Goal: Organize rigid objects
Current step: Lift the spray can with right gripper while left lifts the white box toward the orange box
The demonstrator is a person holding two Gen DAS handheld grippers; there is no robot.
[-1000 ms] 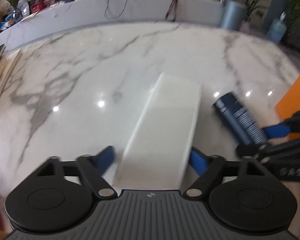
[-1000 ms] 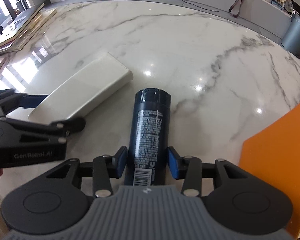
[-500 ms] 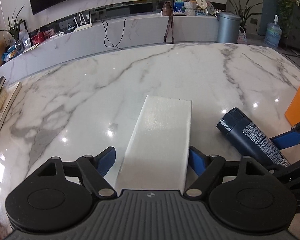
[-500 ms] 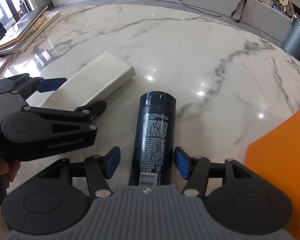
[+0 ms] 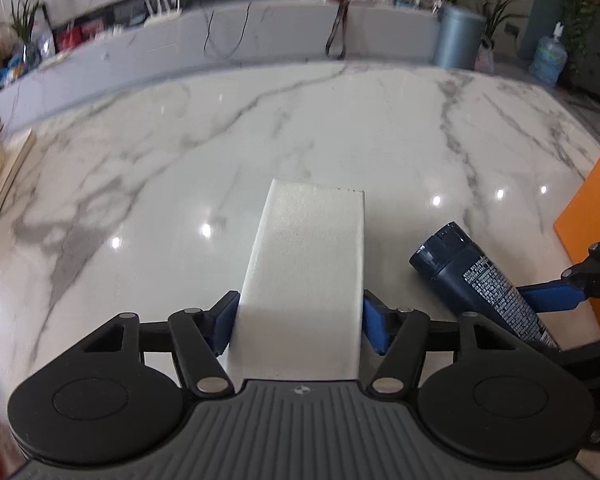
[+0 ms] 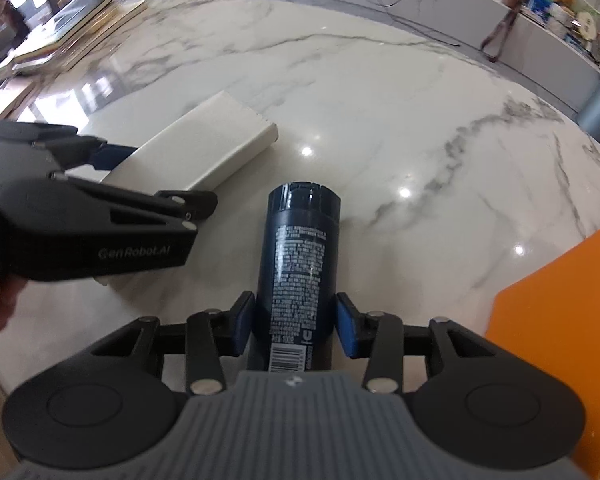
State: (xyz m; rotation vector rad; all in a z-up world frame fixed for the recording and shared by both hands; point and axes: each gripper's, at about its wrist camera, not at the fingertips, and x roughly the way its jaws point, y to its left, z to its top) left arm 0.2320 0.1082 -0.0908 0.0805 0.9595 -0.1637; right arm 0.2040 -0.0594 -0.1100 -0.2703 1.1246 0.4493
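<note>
A glossy white marble table [image 5: 340, 128] with grey veins fills both views, ceiling lights glinting off it. On it lie a white rectangular box [image 5: 306, 276] and, just to its right, a dark blue bottle [image 6: 298, 264] on its side. The left gripper [image 5: 300, 322] is closing, blue pads against the box's long sides. The right gripper [image 6: 296, 324] is closing on the bottle's base end. An orange panel [image 6: 560, 340] stands at the right edge. Behind, a long grey counter [image 5: 260, 52] carries cables, plants and clutter beside a grey bin [image 5: 458, 42].
</note>
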